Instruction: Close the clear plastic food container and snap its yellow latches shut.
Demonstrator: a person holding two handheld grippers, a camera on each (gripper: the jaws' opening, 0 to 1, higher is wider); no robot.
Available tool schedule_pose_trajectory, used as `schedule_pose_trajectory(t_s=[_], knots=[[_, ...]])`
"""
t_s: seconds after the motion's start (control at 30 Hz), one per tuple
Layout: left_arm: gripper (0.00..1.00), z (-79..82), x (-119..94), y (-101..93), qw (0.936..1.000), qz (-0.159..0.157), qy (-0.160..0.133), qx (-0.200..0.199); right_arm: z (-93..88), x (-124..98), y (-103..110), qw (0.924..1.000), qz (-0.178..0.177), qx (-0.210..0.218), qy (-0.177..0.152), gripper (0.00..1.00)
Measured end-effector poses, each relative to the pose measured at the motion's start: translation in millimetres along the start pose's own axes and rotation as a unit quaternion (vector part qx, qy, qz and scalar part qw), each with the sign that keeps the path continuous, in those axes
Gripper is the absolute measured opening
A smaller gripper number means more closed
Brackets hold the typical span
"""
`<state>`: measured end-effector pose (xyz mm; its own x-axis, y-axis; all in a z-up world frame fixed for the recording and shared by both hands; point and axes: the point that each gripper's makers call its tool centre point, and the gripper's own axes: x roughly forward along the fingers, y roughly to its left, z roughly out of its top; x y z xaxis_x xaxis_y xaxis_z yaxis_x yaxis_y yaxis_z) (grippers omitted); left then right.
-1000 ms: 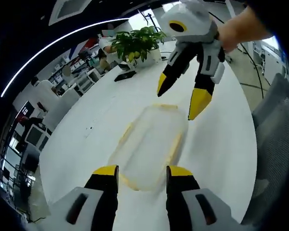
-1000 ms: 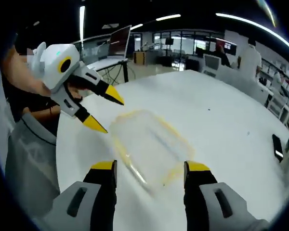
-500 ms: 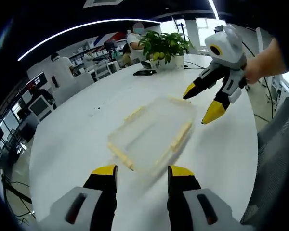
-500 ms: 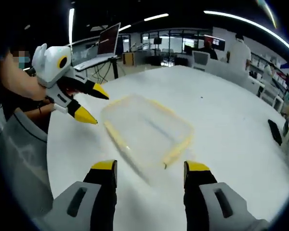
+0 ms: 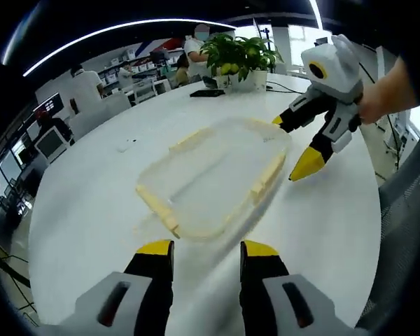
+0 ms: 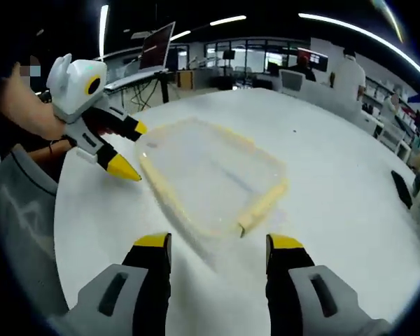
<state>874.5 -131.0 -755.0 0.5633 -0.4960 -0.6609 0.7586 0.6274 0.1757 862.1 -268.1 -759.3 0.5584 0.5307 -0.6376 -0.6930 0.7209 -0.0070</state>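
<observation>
in the left gripper view our left gripper (image 5: 205, 253) has its yellow-tipped jaws parted with nothing between them, just short of the near edge of the clear plastic food container (image 5: 213, 180). the container sits on the white round table (image 5: 84, 217), lid on, with yellow latches (image 5: 268, 175) along its sides. across it, our right gripper (image 5: 299, 142) comes in with jaws spread, one tip at the far corner of the lid, the other just beside the container's side.

in the right gripper view the right gripper (image 6: 211, 253) is likewise released and empty, the container (image 6: 210, 175) just ahead, and the left gripper (image 6: 124, 148) sits open at its far corner.

beyond the container, a potted plant (image 5: 236, 54) and a dark phone (image 5: 207, 92) rest on the table.
</observation>
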Motion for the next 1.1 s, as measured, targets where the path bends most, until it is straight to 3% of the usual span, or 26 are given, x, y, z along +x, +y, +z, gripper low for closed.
schedule_pose_trajectory(t_s=[0.6, 1.1], knots=[[0.27, -1.4, 3.4, 0.7, 0.9999, -0.005, 0.004, 0.009, 8.6, 12.7, 2.3, 0.9996, -0.006, -0.027, -0.008, 0.42], [0.26, -16.8, -9.1, 16.1, 0.9998, 0.007, 0.016, 0.005, 21.5, 23.7, 18.7, 0.9997, 0.003, -0.022, -0.013, 0.40]])
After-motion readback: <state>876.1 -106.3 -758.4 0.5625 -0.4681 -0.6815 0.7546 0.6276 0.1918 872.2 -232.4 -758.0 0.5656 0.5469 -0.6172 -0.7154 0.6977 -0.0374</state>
